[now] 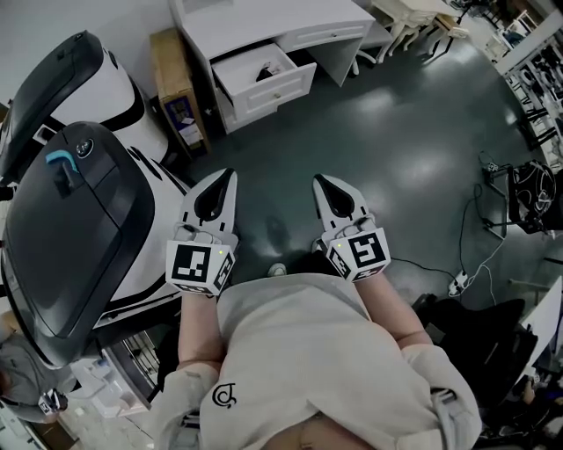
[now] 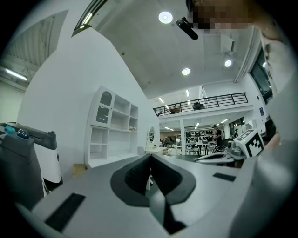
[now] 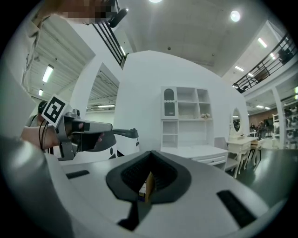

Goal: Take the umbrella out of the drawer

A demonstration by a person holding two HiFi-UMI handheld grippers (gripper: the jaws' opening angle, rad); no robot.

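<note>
Approach step; nothing is gripped yet. Left gripper (image 1: 229,174) & right gripper (image 1: 319,180) are held level over the floor (image 1: 396,158), both w/ jaws pressed together, empty. The drawer (image 1: 274,93) of the white desk (image 1: 264,22) stands open, well apart from both. A dark item, prob. the umbrella (image 1: 266,70), is seen inside. Next: grippers must be brought fwd to the drawer, one opened wide, then lowered onto the umbrella.

The table (image 1: 264,22) stands at the far side of the floor (image 1: 396,158), its drawer (image 1: 290,88) open toward the person with the umbrella (image 1: 266,70) inside. A cardboard box (image 1: 176,88) stands just left of the table. Nearer, the left gripper (image 1: 229,176) and right gripper (image 1: 319,181) sit side by side, apart, with a large machine (image 1: 79,228) to their left.
</note>
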